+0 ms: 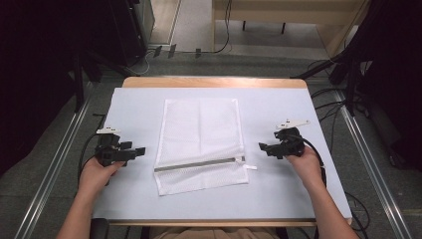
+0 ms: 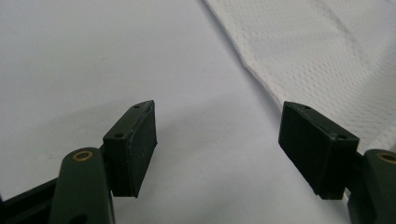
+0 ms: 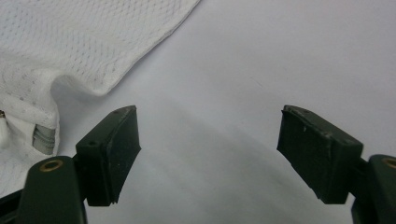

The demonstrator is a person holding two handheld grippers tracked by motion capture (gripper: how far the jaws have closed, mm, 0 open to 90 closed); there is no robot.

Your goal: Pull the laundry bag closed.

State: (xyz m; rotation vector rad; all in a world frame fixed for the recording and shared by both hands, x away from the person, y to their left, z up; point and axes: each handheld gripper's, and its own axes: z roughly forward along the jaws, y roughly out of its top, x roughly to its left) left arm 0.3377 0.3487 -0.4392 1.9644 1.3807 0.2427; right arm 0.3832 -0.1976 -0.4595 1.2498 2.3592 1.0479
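A: What lies on the table [image 1: 214,82]?

B: A pale sheet [image 1: 134,107] covers most of the wooden top, and a white mesh bag [image 1: 199,129] lies flat at its centre. A grey zipper [image 1: 199,164] crosses the bag near its six o'clock end, with the white pull tab [image 1: 250,167] sticking out at the bag's four o'clock corner.

A: And the grippers?

B: The left gripper [image 1: 140,150] sits at the bag's eight o'clock, held in the left hand [image 1: 97,172], its tips pointing toward three o'clock, near the bag's edge but apart from it. The right gripper [image 1: 262,146] sits at four o'clock of the bag, in the right hand [image 1: 304,164], pointing toward nine o'clock, just short of the pull tab.

A: Are the jaws closed on anything?

B: No. In the left gripper view the two black jaws stand wide apart with bare sheet between them, the mesh lying toward one o'clock. In the right gripper view the jaws are likewise spread, gripping nothing, with the bag's edge at eleven o'clock and the zipper's end at nine.
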